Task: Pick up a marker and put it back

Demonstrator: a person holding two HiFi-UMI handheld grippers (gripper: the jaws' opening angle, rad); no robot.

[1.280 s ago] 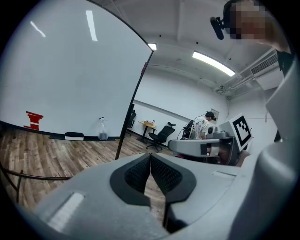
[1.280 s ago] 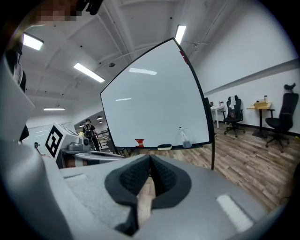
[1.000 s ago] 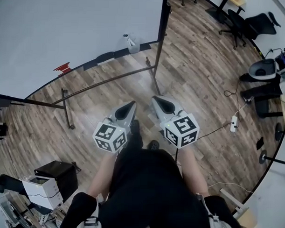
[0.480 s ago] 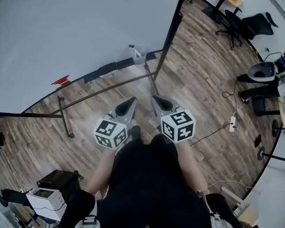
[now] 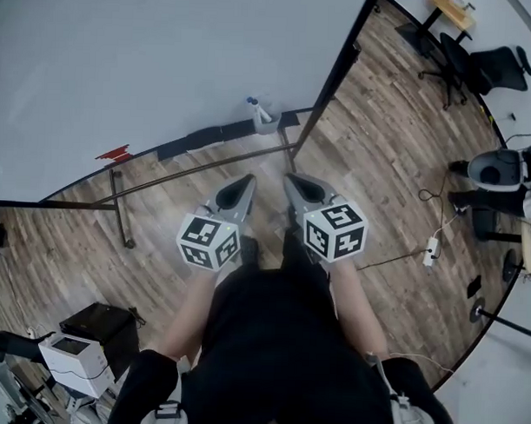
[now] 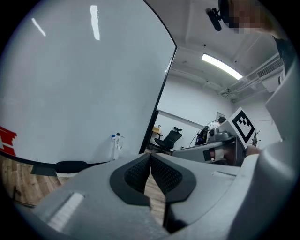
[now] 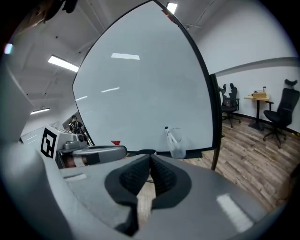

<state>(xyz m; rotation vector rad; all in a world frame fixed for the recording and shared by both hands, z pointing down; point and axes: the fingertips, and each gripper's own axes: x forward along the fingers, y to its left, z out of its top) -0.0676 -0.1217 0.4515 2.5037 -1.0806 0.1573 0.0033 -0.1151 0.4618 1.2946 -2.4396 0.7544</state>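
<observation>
Wood-plank floor (image 5: 380,167) of an office room, with a large whiteboard (image 5: 166,64) on a dark wheeled stand across the far side, office chairs (image 5: 479,62) at the far right and a printer (image 5: 74,352) near left. Item one: a clear cup (image 7: 177,145), fixed at the board's lower edge near its right post; contents, a marker (image 7: 169,134) standing tilted with a bluish cap upward; whether a second stands beside it cannot be told. Item two: a dark tray strip (image 5: 198,137) along the board's bottom edge, with a red patch (image 5: 114,152) to its left, nature unclear. Item three: left gripper (image 5: 246,182), fingers (image 6: 138,173) pressed together, nothing between them. Item four: right gripper (image 5: 293,180), fingers (image 7: 164,178) likewise pressed together and empty. Both grippers are held side by side in front of the person, pointing toward the board and well apart from the cup. Task status, as judged: not begun; marker sits in its cup, untouched. Remaining: close the distance, spread one pair of fingers, lift the marker out, return it to the cup.
</observation>
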